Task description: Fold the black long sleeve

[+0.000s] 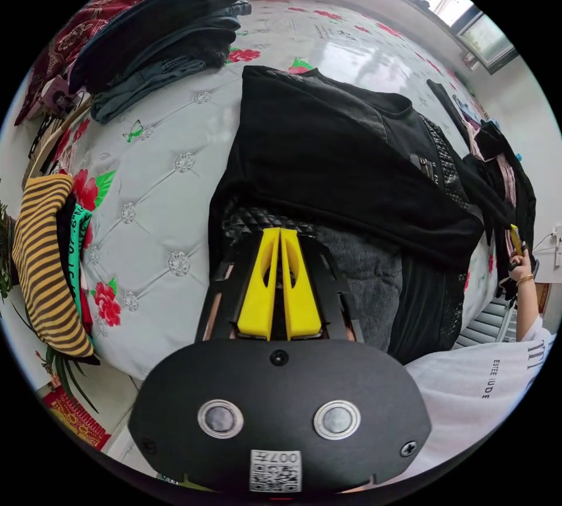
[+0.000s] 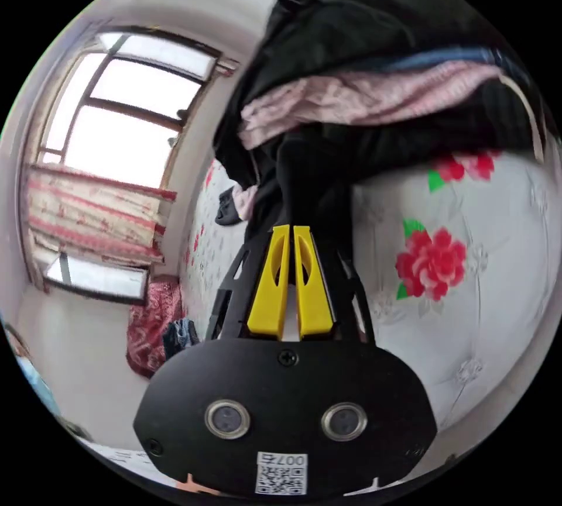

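Observation:
The black long sleeve (image 1: pixel 333 161) lies spread on the white flowered bed (image 1: pixel 164 202), with a quilted panel along one side and a grey lining showing near me. My left gripper (image 1: pixel 280 231) is shut on its quilted edge at the near side. One black sleeve stretches right toward a hand holding my right gripper (image 1: pixel 515 240). In the right gripper view, my right gripper (image 2: pixel 291 229) is shut on a hanging strip of the black long sleeve (image 2: pixel 310 178), beside the bed's side (image 2: pixel 468 307).
Folded dark jeans (image 1: pixel 164 32) are stacked at the bed's far left. A yellow-and-brown striped garment (image 1: pixel 44 260) hangs off the left edge. A heap of black, pink and blue clothes (image 2: pixel 374 90) sits on the bed corner. The person's white shirt (image 1: pixel 480 377) is close.

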`<state>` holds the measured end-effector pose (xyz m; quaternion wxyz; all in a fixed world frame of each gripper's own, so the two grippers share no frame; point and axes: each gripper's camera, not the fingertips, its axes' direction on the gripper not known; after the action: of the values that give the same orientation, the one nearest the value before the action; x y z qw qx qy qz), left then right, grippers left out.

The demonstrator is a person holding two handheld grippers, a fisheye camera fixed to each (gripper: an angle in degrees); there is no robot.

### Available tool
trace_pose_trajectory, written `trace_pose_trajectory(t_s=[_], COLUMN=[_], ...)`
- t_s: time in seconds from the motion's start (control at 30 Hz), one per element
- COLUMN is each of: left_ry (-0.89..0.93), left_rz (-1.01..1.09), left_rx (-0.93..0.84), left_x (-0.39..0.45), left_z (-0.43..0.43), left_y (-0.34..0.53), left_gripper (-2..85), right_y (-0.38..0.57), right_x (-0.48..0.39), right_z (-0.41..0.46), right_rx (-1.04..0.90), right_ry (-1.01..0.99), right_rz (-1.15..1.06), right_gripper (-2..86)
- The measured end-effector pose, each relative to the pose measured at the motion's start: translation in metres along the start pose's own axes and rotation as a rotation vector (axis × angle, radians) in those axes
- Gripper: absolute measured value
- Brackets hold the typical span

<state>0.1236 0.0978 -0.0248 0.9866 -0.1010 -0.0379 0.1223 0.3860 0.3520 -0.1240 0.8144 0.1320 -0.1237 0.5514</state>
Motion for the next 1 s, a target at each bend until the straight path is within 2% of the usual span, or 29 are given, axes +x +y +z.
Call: trace_pose_trajectory(t_s=[0.03,0.1,0.2,0.27,0.3,0.37,0.47,0.53,0.63,0.7,0.77,0.83,0.9,1.0], left_ry=[0.011,0.025,0.031,0.045,0.065,0.106,0.164,0.197,0.214,0.213,0.202,0.203,0.206,0.226], left_rz=[-0.013,-0.018,-0.03,-0.055,-0.08,-0.116,-0.127,-0.095,-0.044,-0.012,0.004,0.021,0.058,0.158], left_rx=[-0.003,0.015,0.045,0.058,0.067,0.086,0.137,0.163,0.187,0.206,0.206,0.195,0.203,0.217], left_x=[-0.005,-0.013,-0.034,-0.051,-0.063,-0.079,-0.096,-0.102,-0.11,-0.116,-0.124,-0.133,-0.134,-0.123], left_z=[0.001,-0.003,-0.013,-0.016,-0.017,-0.019,-0.023,-0.025,-0.027,-0.026,-0.023,-0.02,-0.021,-0.021], left_y=[0.001,0.004,0.013,0.019,0.024,0.033,0.051,0.065,0.082,0.092,0.1,0.104,0.105,0.097], left_gripper=[-0.9,-0.9,-0.9,-0.9,-0.9,-0.9,-0.9,-0.9,-1.0,-0.9,-0.9,-0.8,-0.7,0.6], right_y=[0.002,0.001,0.003,0.043,0.059,0.153,0.29,0.367,0.48,0.536,0.585,0.6,0.6,0.584], right_x=[0.013,-0.007,-0.111,-0.217,-0.244,-0.332,-0.376,-0.371,-0.33,-0.291,-0.241,-0.222,-0.224,-0.246], right_z=[-0.003,-0.008,-0.003,0.002,0.002,0.003,0.013,0.026,0.072,0.116,0.171,0.188,0.186,0.17], right_rx=[0.033,0.086,0.034,-0.039,-0.062,-0.134,-0.21,-0.313,-0.548,-0.758,-1.122,-1.33,-1.357,-1.225], right_ry=[-0.06,-0.114,-0.159,-0.243,-0.268,-0.316,-0.331,-0.375,-0.358,-0.243,-0.101,-0.111,-0.129,-0.132], right_rz=[0.058,0.006,-0.292,-0.623,-0.72,-1.114,-1.452,-1.569,-1.648,-1.68,-1.591,-1.495,-1.474,-1.543], right_gripper=[-0.2,-0.2,-0.2,-0.2,-0.2,-0.2,-0.2,-0.1,0.0,0.1,0.3,0.5,0.6,1.1])
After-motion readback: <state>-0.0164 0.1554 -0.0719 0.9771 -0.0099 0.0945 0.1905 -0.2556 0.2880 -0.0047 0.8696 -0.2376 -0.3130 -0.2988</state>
